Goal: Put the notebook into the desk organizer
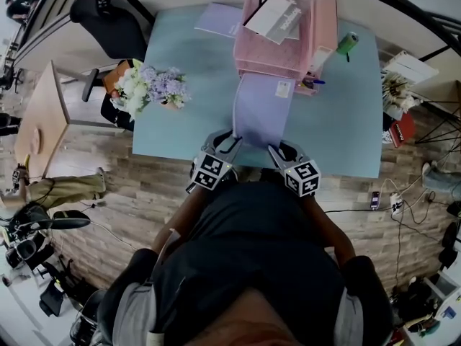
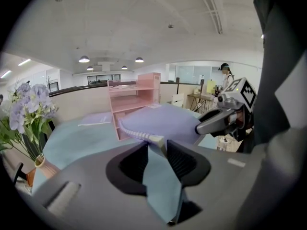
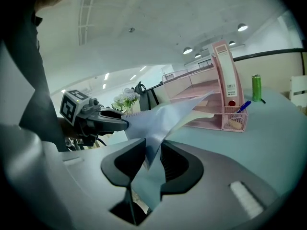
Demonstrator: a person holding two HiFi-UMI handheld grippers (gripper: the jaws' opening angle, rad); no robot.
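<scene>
A bunch of flowers [image 1: 153, 85] is standing on the table [image 1: 180, 132] well to the left of the pink desk organizer [image 1: 277, 45]. A second lilac booklet [image 1: 220, 19] is lying flat just beside the organizer's left wall.

In front of the organizer, the left gripper [image 1: 229, 144] is clamping the near left corner of the notebook [image 1: 263, 110], its jaws pressed together on the spiral-bound edge. The notebook is being held between the two grippers in front of the organizer. In the gripper views it is slanting up off the table toward the organizer, and its far edge is reaching close to the organizer's front. The right gripper [image 1: 279, 152] is pinching the near right corner, with the cover bending between its pads.

A green can [image 1: 347, 43] is standing just to the right of the organizer.

Judging by this, the pickup is done and the carry is under way. The notebook is not yet inside any shelf, so guiding it into a slot and letting go remain.
</scene>
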